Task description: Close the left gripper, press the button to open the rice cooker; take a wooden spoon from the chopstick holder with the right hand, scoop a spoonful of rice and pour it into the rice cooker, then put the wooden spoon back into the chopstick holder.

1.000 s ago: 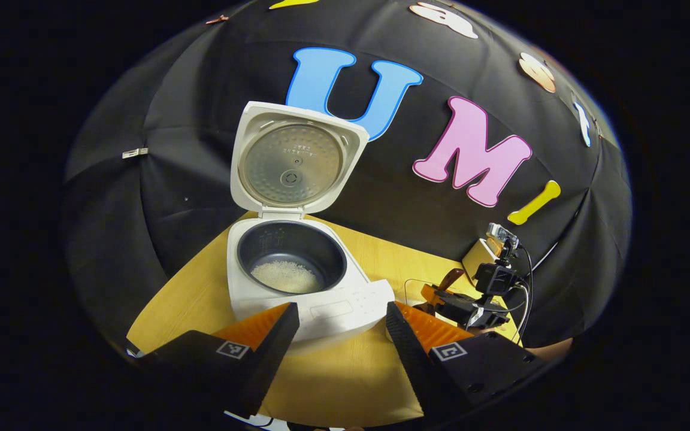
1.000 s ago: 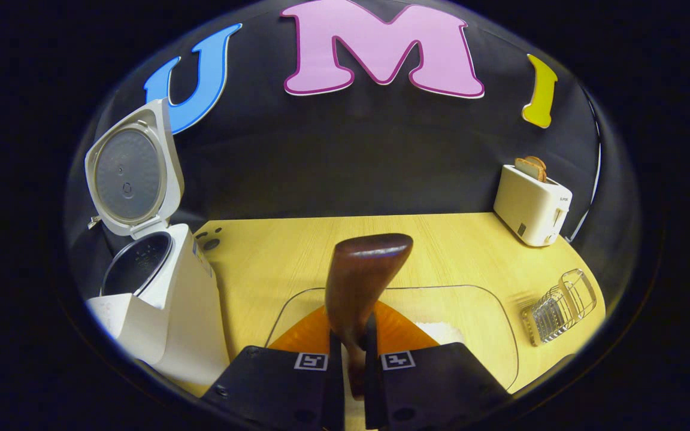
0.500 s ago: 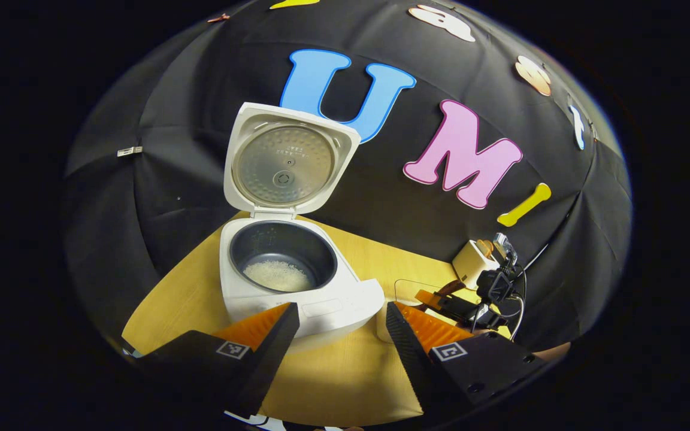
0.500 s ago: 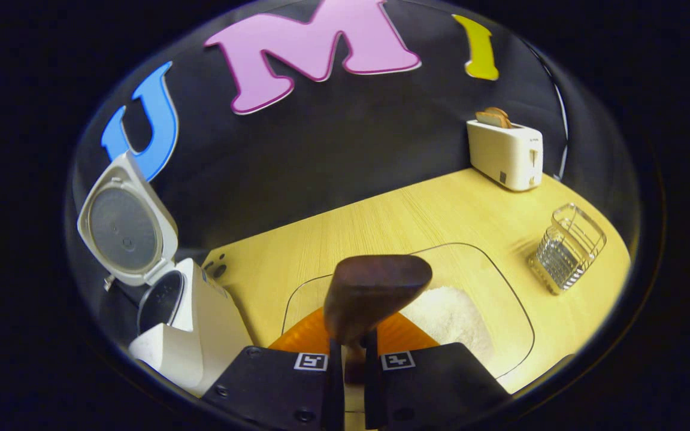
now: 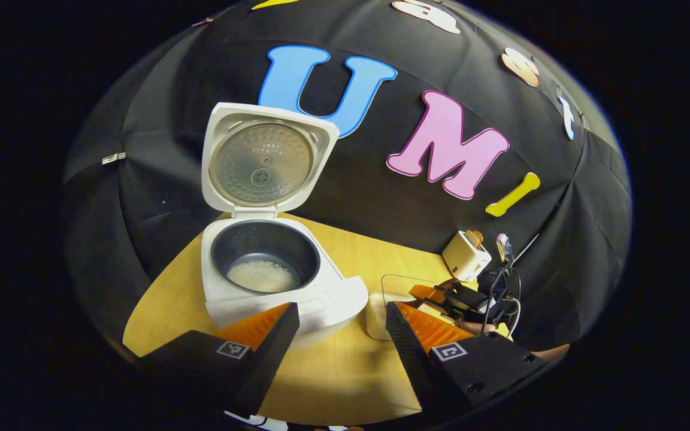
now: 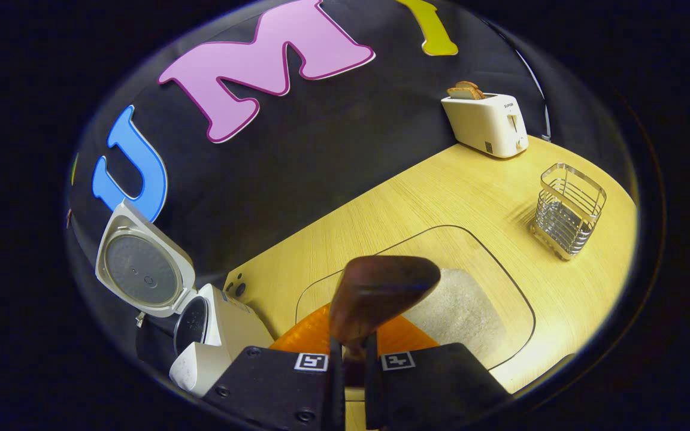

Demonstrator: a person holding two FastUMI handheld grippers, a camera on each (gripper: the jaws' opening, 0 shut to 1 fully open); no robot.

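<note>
The white rice cooker (image 5: 273, 299) stands open, its lid (image 5: 261, 158) upright, with some rice (image 5: 260, 276) in the dark pot. My left gripper (image 5: 342, 323) is open in front of the cooker, holding nothing. My right gripper (image 6: 354, 350) is shut on the handle of the dark wooden spoon (image 6: 381, 287). The spoon's bowl points forward over the heap of rice (image 6: 459, 311) in the clear glass tray (image 6: 489, 257); whether they touch I cannot tell. The wire chopstick holder (image 6: 568, 209) stands right of the tray. In the left gripper view, the right gripper (image 5: 459, 296) is at the tray.
A white toaster (image 6: 487, 117) with bread in it stands at the table's far right corner, also seen as the toaster (image 5: 466, 256) behind the right gripper. The cooker (image 6: 225, 326) sits left of the tray. Bare wooden table (image 6: 441, 191) lies between tray and wall.
The right gripper has tilted and swung with the spoon, bringing its bowl over the rice heap. The left gripper has drifted so the cooker sits farther left in its view.
</note>
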